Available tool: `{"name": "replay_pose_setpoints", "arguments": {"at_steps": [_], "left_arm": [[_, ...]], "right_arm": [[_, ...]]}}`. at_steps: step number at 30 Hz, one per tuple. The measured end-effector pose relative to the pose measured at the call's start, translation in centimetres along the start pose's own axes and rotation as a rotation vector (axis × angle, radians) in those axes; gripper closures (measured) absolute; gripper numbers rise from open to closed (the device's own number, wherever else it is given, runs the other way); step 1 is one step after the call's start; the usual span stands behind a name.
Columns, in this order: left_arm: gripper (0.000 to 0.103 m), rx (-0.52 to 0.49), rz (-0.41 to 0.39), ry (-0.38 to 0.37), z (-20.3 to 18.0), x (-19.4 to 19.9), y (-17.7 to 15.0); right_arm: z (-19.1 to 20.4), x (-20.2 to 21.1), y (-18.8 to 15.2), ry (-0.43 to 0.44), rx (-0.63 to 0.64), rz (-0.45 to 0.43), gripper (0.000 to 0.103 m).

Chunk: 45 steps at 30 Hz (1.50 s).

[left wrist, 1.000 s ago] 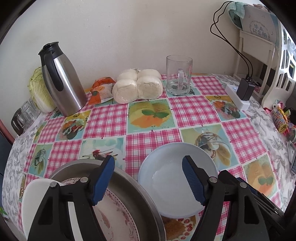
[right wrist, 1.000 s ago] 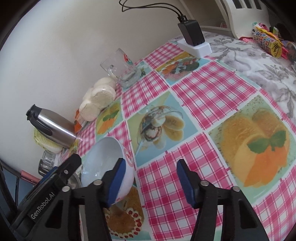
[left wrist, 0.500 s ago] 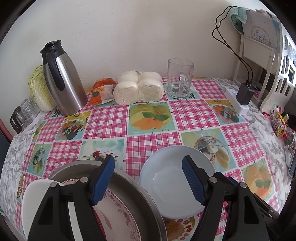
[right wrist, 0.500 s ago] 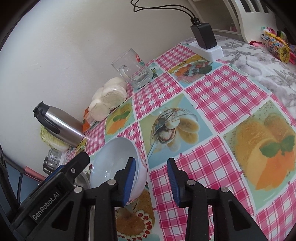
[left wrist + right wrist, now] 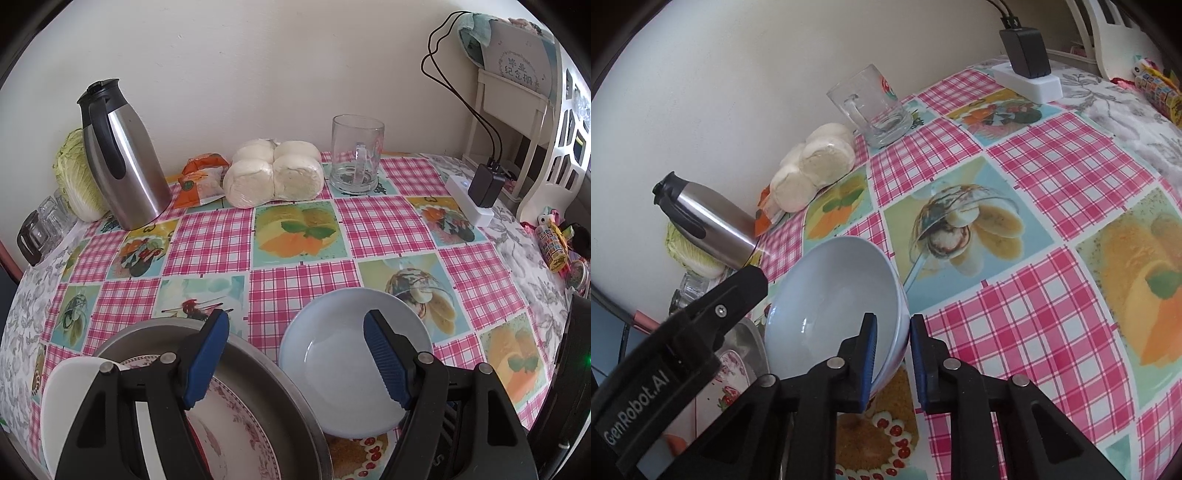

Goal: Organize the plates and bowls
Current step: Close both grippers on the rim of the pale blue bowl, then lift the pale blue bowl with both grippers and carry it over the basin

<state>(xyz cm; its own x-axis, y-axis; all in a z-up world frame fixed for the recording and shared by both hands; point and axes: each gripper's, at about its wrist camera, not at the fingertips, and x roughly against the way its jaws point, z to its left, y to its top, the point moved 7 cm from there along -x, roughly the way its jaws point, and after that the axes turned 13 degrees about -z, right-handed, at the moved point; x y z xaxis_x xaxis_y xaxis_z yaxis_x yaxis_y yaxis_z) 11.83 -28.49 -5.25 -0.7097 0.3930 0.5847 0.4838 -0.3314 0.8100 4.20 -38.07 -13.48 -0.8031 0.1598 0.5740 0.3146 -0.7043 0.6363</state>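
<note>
Bowl (image 5: 834, 306) first: pale blue, glossy and empty, with a thin rim and a rounded wall, it sits on the checked tablecloth (image 5: 1027, 310) just at the 3 o'clock side of the steel basin (image 5: 258, 373), seen from my left camera. My right gripper (image 5: 892, 354) has just been closing, and its jaws now stand narrow with the bowl's near rim between them, one blue pad inside the wall and one outside. Both pads look to be touching it, so I take this as a grip.

To do this well, I judge I should confirm the pinch is seated low on the wall before raising it; glazed ware is slick and a thin rim can pivot out of two pads. A slow, level lift would be my choice, keeping the bowl from swinging into the basin's edge. Inside the basin lies a floral-rimmed plate (image 5: 236, 435), with a white dish (image 5: 62, 398) at its 9 o'clock side.

My left gripper (image 5: 295, 362) hangs with jaws wide and nothing between them, above the gap between basin and bowl.
</note>
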Motion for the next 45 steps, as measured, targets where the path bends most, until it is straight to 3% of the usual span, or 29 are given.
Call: {"name": "replay_pose_setpoints", "arguments": {"at_steps": [5,15,19,21,29,35,37,45], "left_arm": [[0.026,-0.006,0.001,-0.013,-0.5,0.0,0.0],[0.026,-0.051,-0.014,-0.022,-1.6,0.4,0.2],[0.027,-0.043,0.006,-0.085,-2.9,0.3,-0.3],[0.038,-0.038,0.033,-0.125,-3.9,-0.1,-1.0],[0.056,-0.019,0.145,-0.181,-6.0,-2.8,-4.5],[0.065,-0.034,0.127,-0.149,-5.8,-3.0,-4.8],[0.081,-0.040,0.111,-0.160,-5.9,-2.9,-4.7],[0.083,0.000,0.094,-0.202,-5.9,-2.3,-4.0]], "right_arm": [[-1.0,0.4,0.7,-0.017,0.003,-0.008,0.093],[-4.3,1.2,1.8,-0.033,-0.063,-0.011,0.096],[-5.2,1.5,2.0,-0.028,-0.092,-0.009,0.096],[-5.5,1.5,2.0,-0.020,-0.106,-0.005,0.096],[-6.1,1.5,1.9,-0.047,-0.107,0.007,0.095],[-6.2,1.6,1.9,-0.044,-0.098,0.009,0.095],[-6.2,1.5,1.8,-0.041,-0.097,0.012,0.095],[-5.3,2.1,2.3,-0.052,-0.061,-0.007,0.095]]}}
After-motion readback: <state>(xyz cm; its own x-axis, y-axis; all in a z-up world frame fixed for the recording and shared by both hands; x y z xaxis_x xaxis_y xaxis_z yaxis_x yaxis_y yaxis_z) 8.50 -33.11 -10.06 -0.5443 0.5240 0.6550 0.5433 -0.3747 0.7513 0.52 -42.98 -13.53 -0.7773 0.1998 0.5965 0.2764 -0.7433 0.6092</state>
